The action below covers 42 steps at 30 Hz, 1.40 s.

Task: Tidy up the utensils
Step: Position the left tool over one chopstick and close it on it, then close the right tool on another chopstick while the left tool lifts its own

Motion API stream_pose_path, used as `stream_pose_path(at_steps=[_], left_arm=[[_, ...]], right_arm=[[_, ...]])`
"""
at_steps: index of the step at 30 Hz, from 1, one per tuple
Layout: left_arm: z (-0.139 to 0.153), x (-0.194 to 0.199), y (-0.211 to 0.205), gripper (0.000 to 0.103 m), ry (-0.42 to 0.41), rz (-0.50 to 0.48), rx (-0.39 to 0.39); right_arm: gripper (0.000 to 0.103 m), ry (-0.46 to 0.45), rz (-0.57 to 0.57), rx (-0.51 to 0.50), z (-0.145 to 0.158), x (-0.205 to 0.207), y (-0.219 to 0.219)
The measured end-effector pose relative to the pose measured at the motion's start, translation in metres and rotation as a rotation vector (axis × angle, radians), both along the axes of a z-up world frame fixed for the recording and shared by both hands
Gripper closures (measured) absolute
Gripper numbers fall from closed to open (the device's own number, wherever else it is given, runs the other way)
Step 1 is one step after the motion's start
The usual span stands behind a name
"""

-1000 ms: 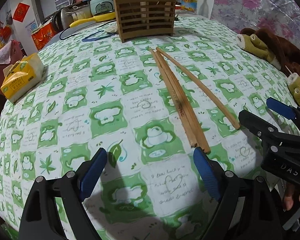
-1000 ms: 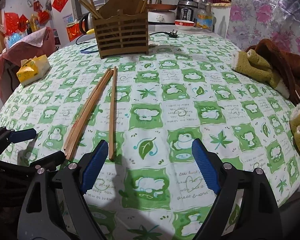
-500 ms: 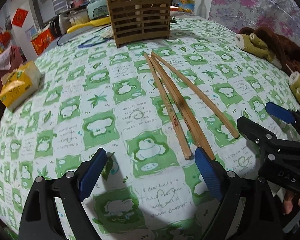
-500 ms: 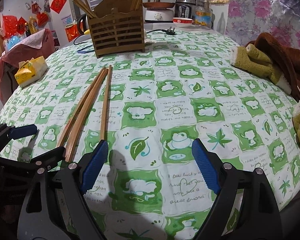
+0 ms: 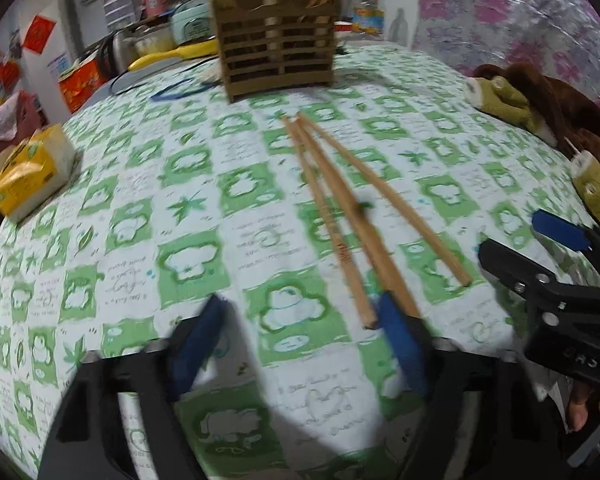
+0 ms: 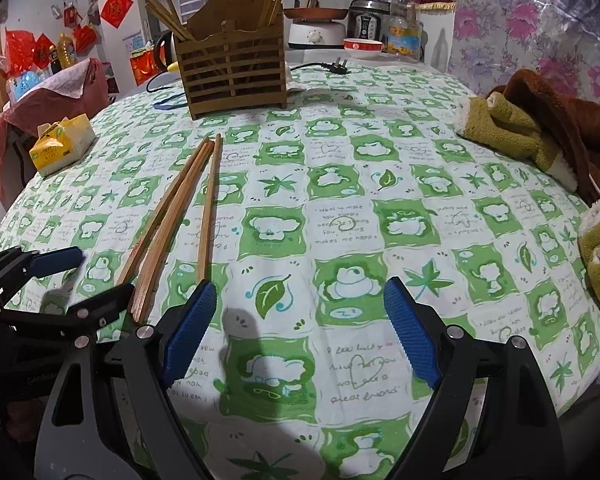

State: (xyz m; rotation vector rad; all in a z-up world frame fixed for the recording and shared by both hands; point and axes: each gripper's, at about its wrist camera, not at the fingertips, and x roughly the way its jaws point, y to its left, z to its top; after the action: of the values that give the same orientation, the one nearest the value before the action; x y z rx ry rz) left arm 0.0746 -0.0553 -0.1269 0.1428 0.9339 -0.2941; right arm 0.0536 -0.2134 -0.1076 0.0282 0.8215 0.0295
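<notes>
**Three chopsticks loose on the bench, holder at the far edge**

Wooden slatted chopstick holder (image 6: 232,70) stood upright at the far side of the bench (image 6: 440,216), which was covered by a green-and-white patterned cloth. Chopsticks stuck up out of the holder in two clusters, one leaning out at its left corner, one at its right; exact count inside could not be told.

Loose chopsticks (image 6: 176,216) on the cloth: three, counted. Two lay side by side and touching along much of their length; the third lay just beside them, apart at the near end, the far tips all converging toward the holder.

Left gripper (image 5: 300,344): jaws had just been closing, with a gap left between the blue pads. Near end of one chopstick lay between them, close against the right pad (image 5: 400,344); the blurred view did not show a pinch. A second chopstick ran up to that same pad.

Right gripper (image 6: 296,328): jaws spread wide, nothing between them, hovering over bare cloth to the right of the chopsticks.

Other items, one each: yellow tissue pack (image 6: 62,144) at the bench's left edge; brown and olive plush garment (image 6: 532,128) at the right edge; black power plug (image 6: 338,66) behind the holder.
</notes>
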Motion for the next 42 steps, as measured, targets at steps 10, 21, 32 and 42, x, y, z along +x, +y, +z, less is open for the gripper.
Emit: stream_pose_path(at_steps=[10, 21, 32, 42], left_arm=[[0.006, -0.002, 0.004, 0.097, 0.023, -0.040, -0.027], [0.006, 0.001, 0.032, 0.097, 0.034, 0.020, -0.052], [0.003, 0.000, 0.033, 0.097, 0.036, 0.018, -0.069], [0.021, -0.004, 0.034, 0.097, 0.004, 0.021, -0.066]], right_arm=[[0.020, -0.010, 0.070, -0.029, 0.006, -0.007, 0.013], [0.046, 0.063, 0.172, -0.010, -0.006, -0.005, 0.033], [0.073, 0.021, 0.183, -0.021, -0.008, -0.003, 0.049], [0.094, 0.048, 0.182, 0.069, 0.013, -0.006, 0.031]])
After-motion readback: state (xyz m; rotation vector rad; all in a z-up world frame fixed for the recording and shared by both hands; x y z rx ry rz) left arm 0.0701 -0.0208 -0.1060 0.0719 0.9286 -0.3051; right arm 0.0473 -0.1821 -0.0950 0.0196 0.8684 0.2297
